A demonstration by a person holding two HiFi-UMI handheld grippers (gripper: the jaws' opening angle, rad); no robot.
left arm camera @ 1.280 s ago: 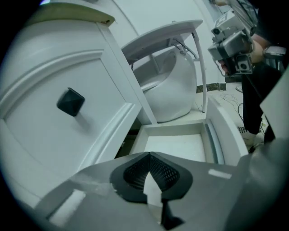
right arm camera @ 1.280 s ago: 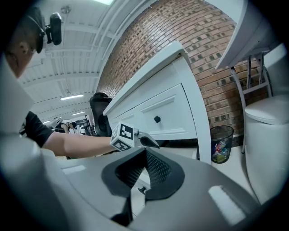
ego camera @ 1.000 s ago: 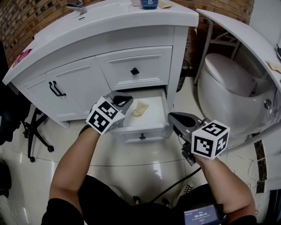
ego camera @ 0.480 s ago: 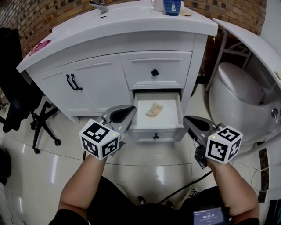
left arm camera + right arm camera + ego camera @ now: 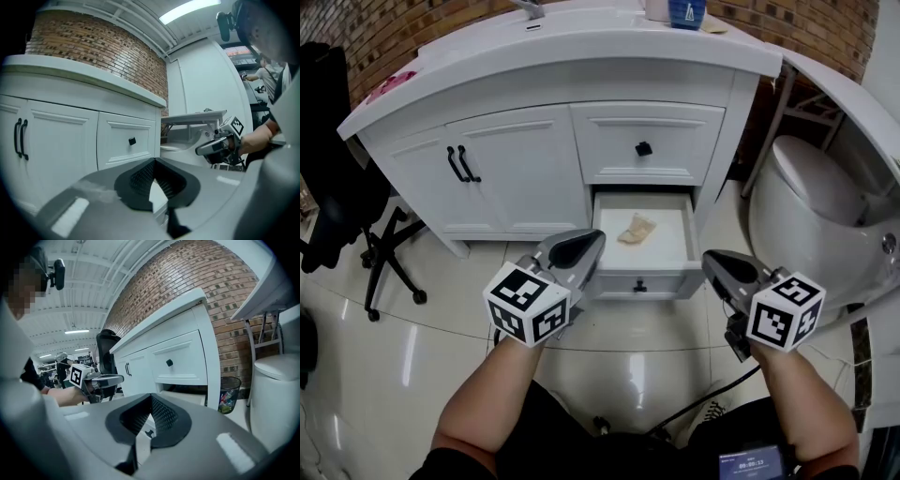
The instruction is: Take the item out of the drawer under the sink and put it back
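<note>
The bottom drawer (image 5: 643,273) of the white sink cabinet (image 5: 516,178) stands pulled out. A small crumpled beige item (image 5: 637,228) lies on the drawer floor. My left gripper (image 5: 584,249) hovers just outside the drawer's front left corner, shut and holding nothing; in its own view the jaws (image 5: 153,161) meet in front of the upper drawer's knob (image 5: 132,140). My right gripper (image 5: 717,263) hangs off the drawer's front right corner, also shut and holding nothing (image 5: 151,397). Neither gripper touches the drawer or the item.
A black office chair (image 5: 342,202) stands to the left of the cabinet. A white toilet (image 5: 811,202) with a raised lid is close on the right. A bin (image 5: 228,393) sits between cabinet and toilet. A blue cup (image 5: 686,11) rests on the countertop. A black cable (image 5: 717,386) runs across the glossy floor.
Both grippers have drawn back from the drawer toward me, and the head view has shifted. The drawer stays pulled out with the beige item lying in it.
</note>
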